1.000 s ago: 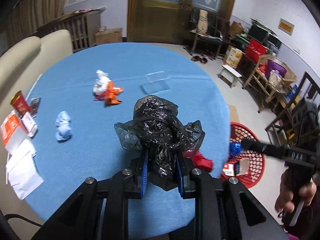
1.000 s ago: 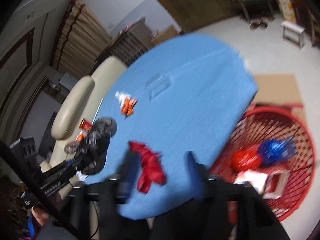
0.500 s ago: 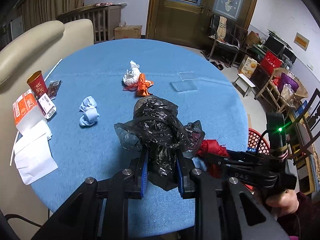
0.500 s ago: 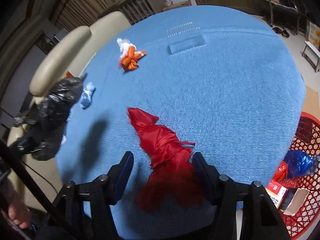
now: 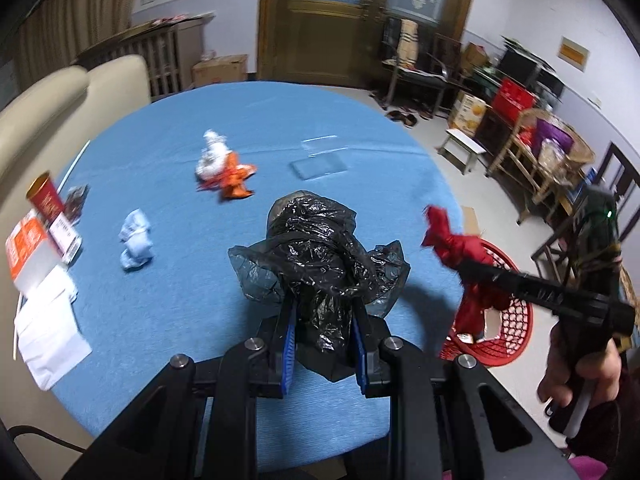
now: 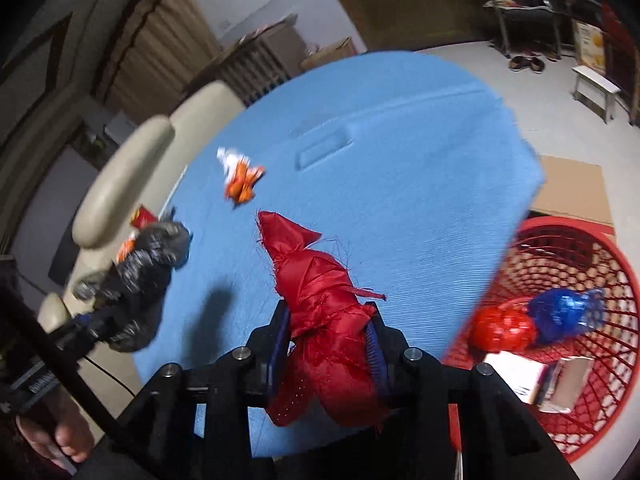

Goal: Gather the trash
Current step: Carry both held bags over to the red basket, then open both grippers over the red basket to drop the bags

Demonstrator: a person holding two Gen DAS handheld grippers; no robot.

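My left gripper [image 5: 323,330] is shut on a crumpled black plastic bag [image 5: 316,248] and holds it above the blue round table [image 5: 160,280]. My right gripper [image 6: 329,334] is closing its jaws on a red cloth wad [image 6: 316,292], lifted off the table near its right edge; its pads press on the wad. The same red cloth wad [image 5: 460,248] and right gripper [image 5: 470,268] show in the left wrist view. A red mesh basket [image 6: 576,264] on the floor holds blue and red trash. An orange-and-white wrapper clump [image 5: 222,168] and a pale blue wad [image 5: 136,240] lie on the table.
A clear plastic piece [image 5: 318,166] lies far on the table. A red cup [image 5: 44,200], small boxes and white papers [image 5: 48,328] sit at the left edge. A beige sofa [image 5: 60,100] stands behind; chairs and shelves [image 5: 540,148] crowd the right side of the room.
My right gripper has closed on the red cloth wad and lifted it off the table toward the basket side. The black bag stays in the left grip.
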